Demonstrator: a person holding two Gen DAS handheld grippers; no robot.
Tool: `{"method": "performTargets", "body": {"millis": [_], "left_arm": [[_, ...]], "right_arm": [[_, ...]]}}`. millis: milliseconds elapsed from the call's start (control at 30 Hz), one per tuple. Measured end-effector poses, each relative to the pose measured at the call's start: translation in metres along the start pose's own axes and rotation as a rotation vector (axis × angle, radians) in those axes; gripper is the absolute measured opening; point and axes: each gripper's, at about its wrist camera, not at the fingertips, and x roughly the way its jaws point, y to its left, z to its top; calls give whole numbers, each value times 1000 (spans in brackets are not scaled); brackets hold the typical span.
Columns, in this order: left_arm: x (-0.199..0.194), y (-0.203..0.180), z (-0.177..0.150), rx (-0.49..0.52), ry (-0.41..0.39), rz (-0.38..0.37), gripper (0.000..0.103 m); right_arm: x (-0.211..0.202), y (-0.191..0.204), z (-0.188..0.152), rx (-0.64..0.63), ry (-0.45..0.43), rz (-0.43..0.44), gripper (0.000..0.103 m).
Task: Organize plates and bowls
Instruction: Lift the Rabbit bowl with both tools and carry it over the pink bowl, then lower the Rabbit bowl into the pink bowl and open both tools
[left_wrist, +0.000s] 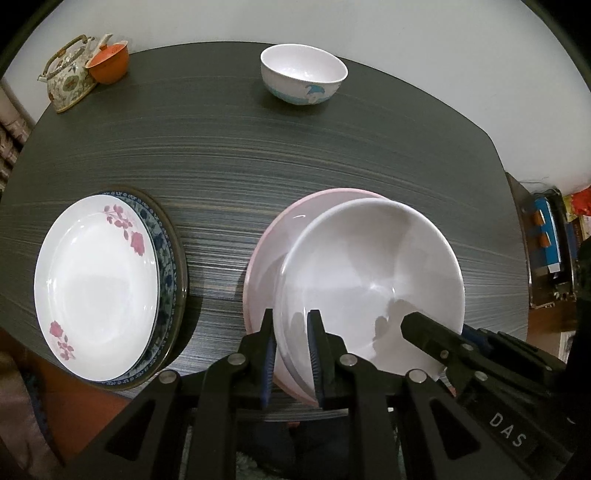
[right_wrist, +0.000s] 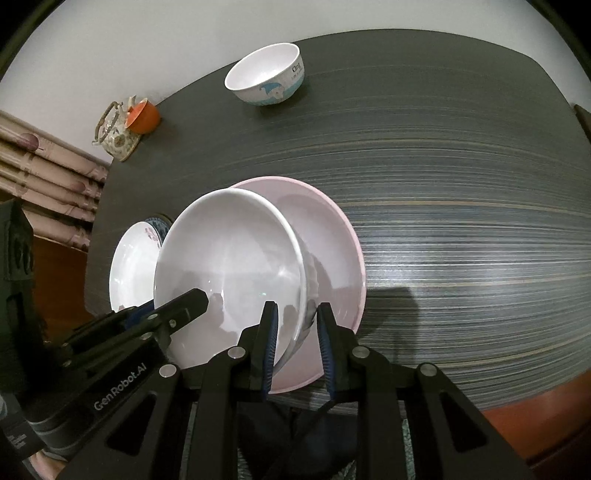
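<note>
Now | left gripper (left_wrist: 291, 325) and right gripper (right_wrist: 293, 317) clamp glossy round white bowl (left_wrist: 369, 273) | over pink plate (right_wrist: 332, 236)

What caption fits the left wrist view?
Both tongs grip the white bowl over the pink plate.

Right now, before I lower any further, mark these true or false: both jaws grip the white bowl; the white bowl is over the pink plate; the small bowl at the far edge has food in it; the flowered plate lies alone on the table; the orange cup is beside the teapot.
1. Both the left gripper and the right gripper have their jaws on the white bowl rim: true.
2. The white bowl is over the pink plate: true.
3. The small bowl holds food: false, it is empty.
4. The flowered plate lies alone: false, it rests on a blue-patterned plate.
5. The orange cup is beside the teapot: true.
</note>
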Motion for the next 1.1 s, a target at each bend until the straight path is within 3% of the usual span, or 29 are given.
{"method": "performTargets", "body": {"millis": [1100], "left_arm": [[16, -7, 6, -2, 25, 58, 18]], "right_arm": [[13, 6, -2, -2, 3, -31, 28]]}}
